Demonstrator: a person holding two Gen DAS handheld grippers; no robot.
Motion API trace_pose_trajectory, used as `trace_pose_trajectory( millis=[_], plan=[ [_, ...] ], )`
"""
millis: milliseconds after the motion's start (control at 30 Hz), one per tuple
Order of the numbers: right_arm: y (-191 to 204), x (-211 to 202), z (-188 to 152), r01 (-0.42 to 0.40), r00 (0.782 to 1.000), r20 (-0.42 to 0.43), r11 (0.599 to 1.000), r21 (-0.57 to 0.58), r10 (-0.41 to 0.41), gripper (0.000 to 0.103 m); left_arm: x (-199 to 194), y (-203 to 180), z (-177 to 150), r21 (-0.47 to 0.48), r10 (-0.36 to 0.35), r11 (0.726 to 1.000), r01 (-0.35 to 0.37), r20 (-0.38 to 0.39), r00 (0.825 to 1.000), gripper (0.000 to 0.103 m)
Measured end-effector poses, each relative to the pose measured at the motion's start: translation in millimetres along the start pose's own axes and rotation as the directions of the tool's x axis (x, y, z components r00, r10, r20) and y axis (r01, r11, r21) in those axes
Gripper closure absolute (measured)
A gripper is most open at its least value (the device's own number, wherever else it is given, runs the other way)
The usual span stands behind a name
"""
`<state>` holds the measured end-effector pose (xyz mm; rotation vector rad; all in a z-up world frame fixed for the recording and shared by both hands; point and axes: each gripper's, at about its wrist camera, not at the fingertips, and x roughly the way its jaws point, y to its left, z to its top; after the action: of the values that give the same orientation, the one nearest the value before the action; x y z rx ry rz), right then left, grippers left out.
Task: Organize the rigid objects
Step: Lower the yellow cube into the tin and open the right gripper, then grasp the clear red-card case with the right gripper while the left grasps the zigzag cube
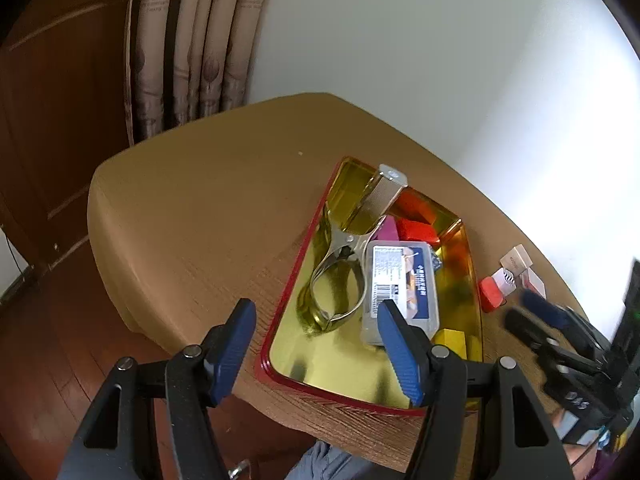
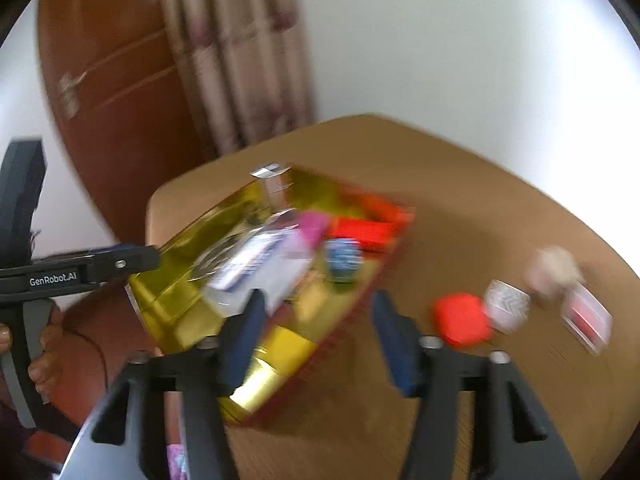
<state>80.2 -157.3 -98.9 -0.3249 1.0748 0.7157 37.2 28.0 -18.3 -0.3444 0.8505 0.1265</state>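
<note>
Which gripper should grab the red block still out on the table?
Right. The right gripper is open, close to the red block; the left gripper sits over the tray, farther away.

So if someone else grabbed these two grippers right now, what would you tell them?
Left gripper: open, empty, hovering over the near edge of the tray.
Right gripper: open, empty, over the table by the tray's right rim; this view is blurred.
Done: in the tray are the metal tool, clear case, red block, yellow block and other small pieces.
Left: the red piece, patterned piece and two more small ones lie on the table, right of the tray.
</note>
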Motion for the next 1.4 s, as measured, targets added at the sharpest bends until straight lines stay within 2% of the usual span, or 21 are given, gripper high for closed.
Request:
trace_pose_trajectory(
  millis=[100, 167, 300, 333, 367, 433, 567, 667, 767, 967, 1100, 1200, 1267, 1300, 1333, 1367, 1400],
  plan=[
    [-42, -20, -25, 0.116, 0.993, 0.004, 0.99, 0.077, -0.117, 0.038, 1, -9, -3, 0.038, 0.018, 0.999, -0.017, -0.005, 1.0, 0.038],
    [-72, -29, -44, 0.226, 0.974, -0.035, 0.97, 0.093, -0.223, 0.038, 3, -15, -6, 0.054, 0.012, 0.998, -0.011, -0.014, 1.0, 0.038],
    [-133, -48, -66, 0.308, 0.951, -0.087, 0.94, 0.145, -0.298, 0.036, -1, -26, -10, 0.087, 0.009, 0.996, -0.01, 0.011, 1.0, 0.038],
    [-144, -50, -65, 0.314, 0.949, -0.091, 0.94, 0.137, -0.303, 0.028, -2, -29, -12, 0.097, 0.012, 0.995, -0.013, 0.015, 1.0, 0.038],
    [-155, -51, -64, 0.301, 0.952, -0.097, 0.945, 0.128, -0.291, 0.019, -2, -31, -13, 0.104, 0.01, 0.994, -0.011, 0.015, 1.0, 0.038],
    [-178, -48, -55, 0.287, 0.955, -0.11, 0.953, 0.093, -0.277, 0.013, -1, -40, -16, 0.128, -0.01, 0.992, 0.01, 0.001, 1.0, 0.038],
    [-208, -30, -30, 0.279, 0.95, -0.143, 0.96, -0.021, -0.279, 0.011, -5, -59, -21, 0.177, -0.04, 0.983, 0.042, -0.014, 0.999, 0.038],
    [-215, -21, -17, 0.256, 0.947, -0.172, 0.961, -0.107, -0.271, 0.011, -15, -78, -24, 0.213, -0.037, 0.977, 0.033, 0.014, 0.999, 0.038],
    [-225, -2, -2, 0.227, 0.937, -0.217, 0.951, -0.212, -0.272, 0.011, -15, -94, -23, 0.227, -0.045, 0.973, 0.046, -0.008, 0.999, 0.038],
    [-240, 33, 9, 0.113, 0.926, -0.316, 0.95, -0.293, -0.207, 0.011, -6, -118, -19, 0.232, -0.072, 0.969, 0.084, -0.061, 0.996, 0.038],
    [-245, 50, 10, 0.092, 0.914, -0.347, 0.942, -0.322, -0.208, 0.011, 3, -129, -18, 0.224, -0.094, 0.968, 0.114, -0.098, 0.991, 0.038],
    [-254, 61, 11, 0.059, 0.913, -0.373, 0.957, -0.283, -0.166, 0.014, 13, -137, -20, 0.234, -0.092, 0.965, 0.12, -0.129, 0.987, 0.038],
    [-260, 69, 9, 0.022, 0.905, -0.408, 0.97, -0.242, -0.122, 0.027, 17, -139, -21, 0.245, -0.082, 0.963, 0.116, -0.145, 0.986, 0.038],
    [-263, 69, 5, 0.011, 0.899, -0.423, 0.972, -0.234, -0.112, 0.029, 19, -141, -22, 0.252, -0.077, 0.961, 0.113, -0.149, 0.986, 0.038],
    [-262, 70, 5, 0.003, 0.903, -0.418, 0.974, -0.227, -0.1, 0.031, 21, -143, -23, 0.257, -0.072, 0.96, 0.11, -0.152, 0.986, 0.038],
    [-263, 70, 6, -0.003, 0.905, -0.415, 0.975, -0.222, -0.091, 0.038, 24, -145, -23, 0.26, -0.068, 0.96, 0.108, -0.158, 0.985, 0.038],
    [-263, 70, 6, -0.016, 0.904, -0.422, 0.978, -0.208, -0.075, 0.04, 26, -145, -23, 0.261, -0.067, 0.959, 0.109, -0.165, 0.984, 0.038]
  ],
)
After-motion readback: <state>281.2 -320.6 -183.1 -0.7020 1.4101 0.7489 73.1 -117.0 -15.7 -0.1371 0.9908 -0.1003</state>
